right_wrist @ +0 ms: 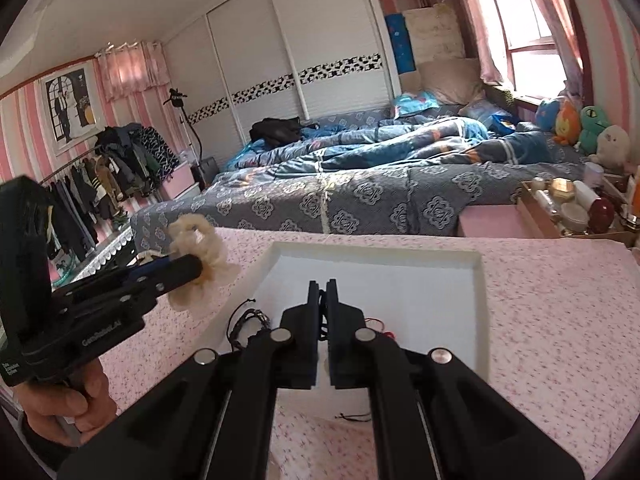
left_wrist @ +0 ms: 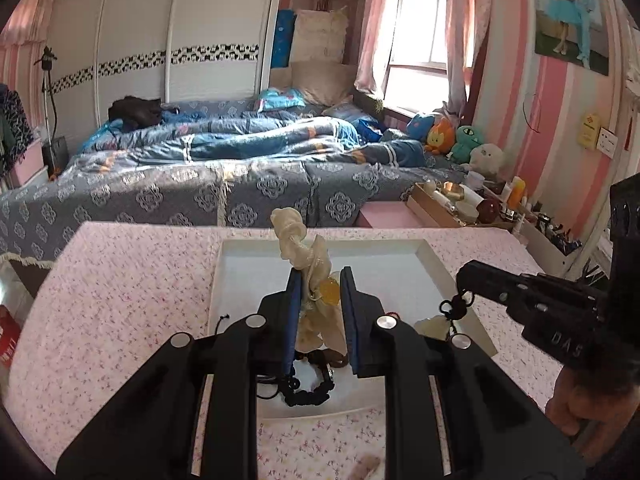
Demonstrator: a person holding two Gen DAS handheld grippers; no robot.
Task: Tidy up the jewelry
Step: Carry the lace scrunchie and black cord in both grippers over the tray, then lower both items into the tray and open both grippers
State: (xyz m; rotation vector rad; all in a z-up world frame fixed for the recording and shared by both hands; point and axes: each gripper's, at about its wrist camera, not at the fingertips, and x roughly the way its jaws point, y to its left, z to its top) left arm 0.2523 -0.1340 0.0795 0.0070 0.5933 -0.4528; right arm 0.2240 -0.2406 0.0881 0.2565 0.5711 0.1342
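My left gripper (left_wrist: 320, 280) is shut on a cream beaded bracelet (left_wrist: 298, 248) with an amber bead, held above a white tray (left_wrist: 240, 264); it also shows in the right wrist view (right_wrist: 200, 268). My right gripper (right_wrist: 323, 286) is shut on a black cord, and in the left wrist view (left_wrist: 464, 280) a black knotted pendant cord (left_wrist: 454, 308) with a pale stone hangs from it. A black bead bracelet (left_wrist: 308, 392) and brown beads lie in the tray under my left gripper. Black cords (right_wrist: 248, 320) and a red string (right_wrist: 378, 326) lie in the tray.
The tray sits on a table with a pink floral cloth (left_wrist: 120, 300). Behind it is a bed (left_wrist: 240, 168) with blue bedding. A box of cosmetics (left_wrist: 452, 200) and plush toys stand at the right. A clothes rack (right_wrist: 104, 176) is at the left.
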